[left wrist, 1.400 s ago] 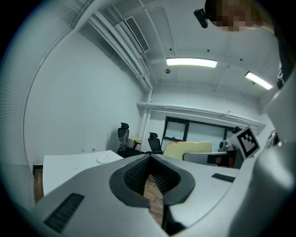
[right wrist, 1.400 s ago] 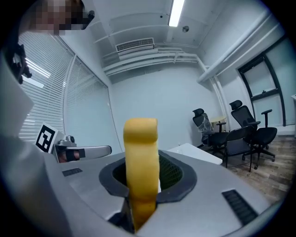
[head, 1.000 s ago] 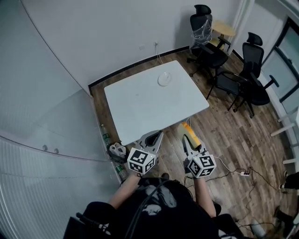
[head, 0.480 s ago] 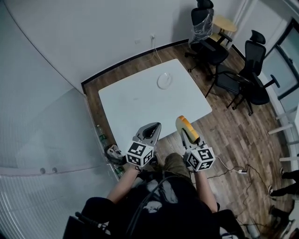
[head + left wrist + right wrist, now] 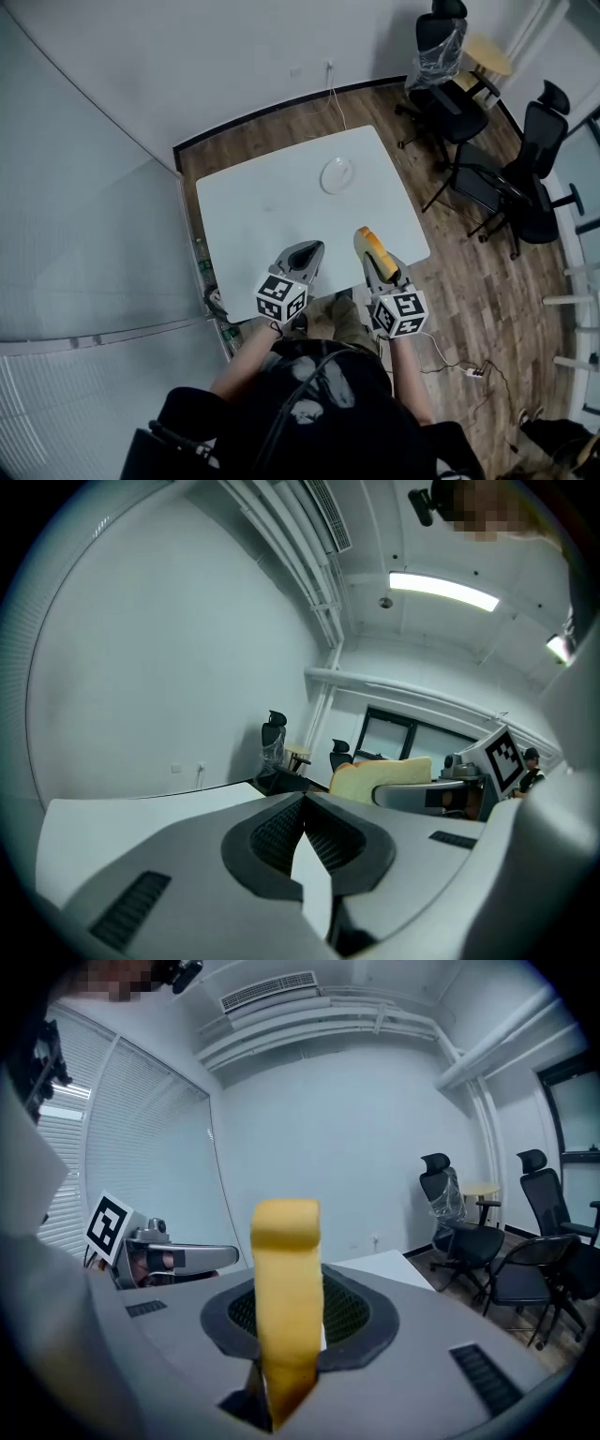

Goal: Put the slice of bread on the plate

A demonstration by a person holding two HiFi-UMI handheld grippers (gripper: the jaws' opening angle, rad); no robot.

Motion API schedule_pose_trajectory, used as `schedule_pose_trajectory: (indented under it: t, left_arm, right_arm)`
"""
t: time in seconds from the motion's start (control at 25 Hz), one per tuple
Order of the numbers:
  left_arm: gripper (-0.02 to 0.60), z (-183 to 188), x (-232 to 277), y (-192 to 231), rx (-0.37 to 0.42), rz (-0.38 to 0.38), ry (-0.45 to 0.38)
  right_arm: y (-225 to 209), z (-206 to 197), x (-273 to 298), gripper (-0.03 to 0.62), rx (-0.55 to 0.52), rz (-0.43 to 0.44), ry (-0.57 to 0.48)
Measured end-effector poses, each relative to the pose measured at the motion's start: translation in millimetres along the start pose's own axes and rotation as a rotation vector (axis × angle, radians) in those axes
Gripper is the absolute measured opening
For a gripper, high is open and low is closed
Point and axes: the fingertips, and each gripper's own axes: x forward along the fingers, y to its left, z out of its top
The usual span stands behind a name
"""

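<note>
In the head view the right tool [image 5: 367,240] holds the slice of bread [image 5: 374,247] well apart from the plate [image 5: 337,174] on the tabletop [image 5: 272,211], the left gripper view shows the left tool [image 5: 303,800] pressed together with nothing inside, and the right gripper view shows the bread squeezed tight, so it looks like the next job is to reach over to the plate.

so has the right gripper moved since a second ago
Yes, forward: the right gripper with the bread slice now sits over the table, earlier short of it.
</note>
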Motion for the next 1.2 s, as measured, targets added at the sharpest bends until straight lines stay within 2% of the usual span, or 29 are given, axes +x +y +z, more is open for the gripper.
schedule_pose_trajectory:
  t: [0.16,0.36,0.48,0.6,0.68,0.92,1.08,1.2]
  left_arm:
    - [0.002,-1.7,48.0,11.3,-0.035,0.039,0.038]
    - [0.002,-13.7,90.1,40.5,-0.049,0.117,0.067]
    - [0.002,-23.3,112.4,61.6,-0.064,0.141,0.103]
    - [0.002,-17.3,129.9,81.8,-0.086,0.153,0.121]
    - [0.002,-15.9,137.3,92.7,-0.088,0.156,0.123]
    - [0.002,-32.2,141.2,131.5,-0.131,0.214,0.146]
    - [0.002,-42.9,129.8,145.9,-0.182,0.25,0.153]
    - [0.002,-52.7,117.7,155.4,-0.2,0.271,0.161]
  right_arm:
    - [-40.0,-2.1,42.0,0.094,0.011,0.078,0.077]
    - [-65.1,-7.1,94.7,0.094,-0.098,0.155,0.164]
    - [-79.9,-18.3,133.8,0.094,-0.178,0.156,0.222]
    - [-102.1,-30.3,182.4,0.094,-0.171,0.147,0.299]
    - [-114.8,-36.8,215.4,0.094,-0.216,0.13,0.339]
    - [-156.3,-78.1,326.3,0.094,-0.606,0.031,0.475]
    - [-177.8,-90.5,372.3,0.094,-0.909,-0.06,0.555]
    - [-178.9,-100.0,392.4,0.094,-1.078,-0.084,0.591]
